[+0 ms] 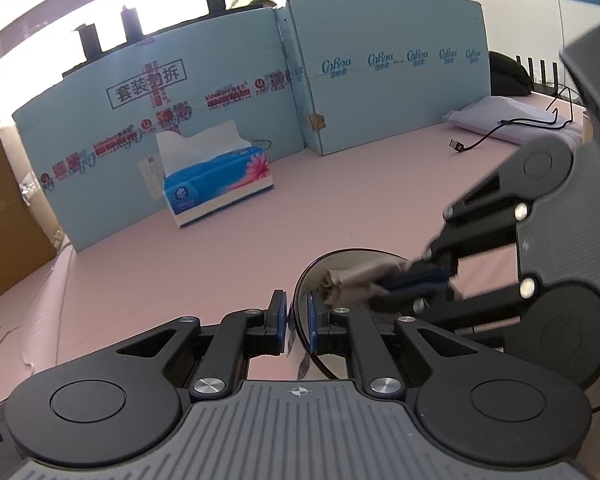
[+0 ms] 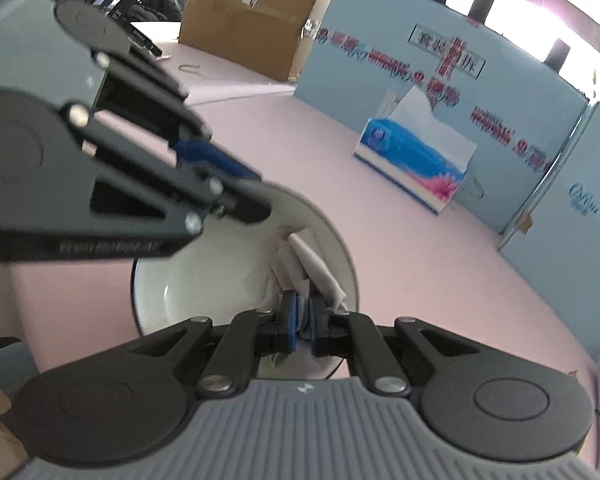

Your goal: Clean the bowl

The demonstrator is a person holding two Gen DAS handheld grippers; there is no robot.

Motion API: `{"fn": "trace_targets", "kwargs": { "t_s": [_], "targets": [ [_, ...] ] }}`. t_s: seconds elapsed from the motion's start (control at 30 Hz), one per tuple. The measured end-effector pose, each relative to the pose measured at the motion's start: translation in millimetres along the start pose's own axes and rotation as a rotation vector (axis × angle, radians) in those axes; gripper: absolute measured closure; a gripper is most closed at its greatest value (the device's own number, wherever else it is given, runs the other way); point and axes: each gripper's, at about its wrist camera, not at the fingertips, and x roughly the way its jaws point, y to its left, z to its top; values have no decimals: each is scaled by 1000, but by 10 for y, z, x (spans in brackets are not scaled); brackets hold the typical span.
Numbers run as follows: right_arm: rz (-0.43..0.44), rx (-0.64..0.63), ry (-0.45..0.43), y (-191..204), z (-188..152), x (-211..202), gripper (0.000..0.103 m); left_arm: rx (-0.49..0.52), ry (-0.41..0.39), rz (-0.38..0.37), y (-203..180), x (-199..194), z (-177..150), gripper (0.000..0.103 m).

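A: What's the setting?

B: A pink table backed by light blue printed cardboard panels, with a bright window behind them and a brown cardboard box off to one side.

A: And the grippers?

B: The left gripper has its blue pads nearly together, clamped on the near rim of the bowl, one pad inside the wall and one outside. The right gripper is also almost closed, pinching a crumpled white tissue and pressing it down inside the bowl. In the left view the right gripper reaches in from the right side, with the wad bunched at its tips.

A: Where does the bowl sit?

B: Low and near in both views, on or just above the pink table; I cannot tell whether it rests there or is tilted up by the left gripper.

A: How far along is the cleaning?

B: I judge it is mid-wipe. The bowl is steadied and the tissue is against the inner wall. The white inside looks clean where it shows, but the part under the tissue is hidden, so I cannot say it is finished. Taking the tissue out still remains.

A: Anything else holding something?

B: A blue tissue box stands near the panels, well apart from the bowl, with a white sheet sticking up out of its top.
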Motion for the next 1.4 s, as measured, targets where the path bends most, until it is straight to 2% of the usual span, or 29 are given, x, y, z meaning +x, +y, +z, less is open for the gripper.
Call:
{"fn": "trace_targets", "kwargs": {
  "t_s": [0.17,0.5,1.0,1.23,1.4],
  "targets": [
    [-3,-11,-29,-38,83,-26,96,-2,-1,0,1,16,2,89],
    [38,33,43,-99,-39,-31,98,-2,-6,-7,1,24,-3,88],
    [107,50,92,8,-123,-84,97,-2,-3,-14,2,50,19,88],
    [149,107,88,44,-136,-104,95,-29,-7,-10,0,42,34,84],
    [145,182,61,47,-168,-102,94,-89,-11,10,-8,-55,-42,75]
  ]
}}
